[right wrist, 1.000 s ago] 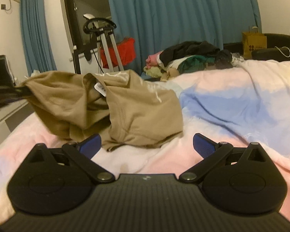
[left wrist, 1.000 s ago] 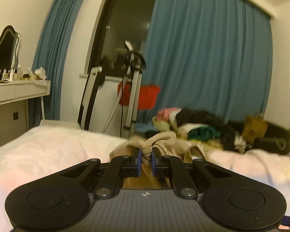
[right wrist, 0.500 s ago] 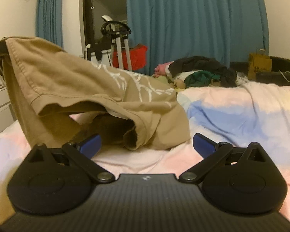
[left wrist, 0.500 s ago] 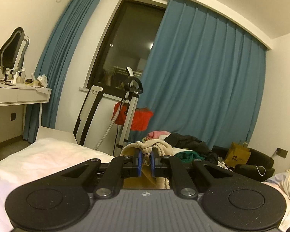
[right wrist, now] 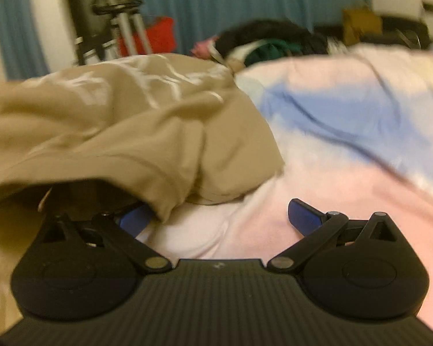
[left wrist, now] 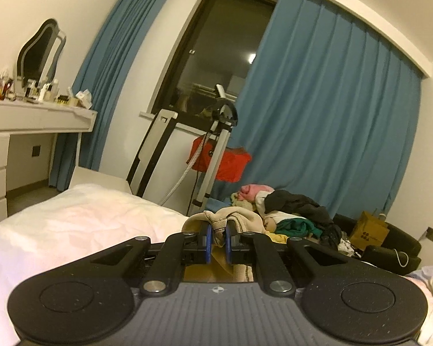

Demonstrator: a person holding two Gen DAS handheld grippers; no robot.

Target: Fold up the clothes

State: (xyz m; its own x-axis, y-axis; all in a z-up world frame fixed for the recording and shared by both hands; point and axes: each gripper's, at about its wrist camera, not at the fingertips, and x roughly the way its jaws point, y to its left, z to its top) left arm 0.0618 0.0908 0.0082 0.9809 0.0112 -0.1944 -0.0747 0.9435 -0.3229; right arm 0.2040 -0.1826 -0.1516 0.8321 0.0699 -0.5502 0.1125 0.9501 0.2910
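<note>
- The left gripper [left wrist: 216, 238] has its blue pads [left wrist: 207, 242] closed on a bunched edge of the tan cotton garment [right wrist: 124, 121], held raised above the pink-and-blue bedsheet [right wrist: 346, 150].
- The rest of the garment drapes down onto the bedsheet.
- The right gripper [right wrist: 219, 216] is spread wide and holds nothing; the garment's hem overlaps its left finger.
- Recommended: close the right gripper on that hem, then spread the garment flat on the bedsheet before creasing.

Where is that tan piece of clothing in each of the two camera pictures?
Left wrist view: the tan garment sits low at centre, pinched in the left tongs.
Right wrist view: it fills the left half, draped over the bed.
Shared landmark: the red bag.
</note>
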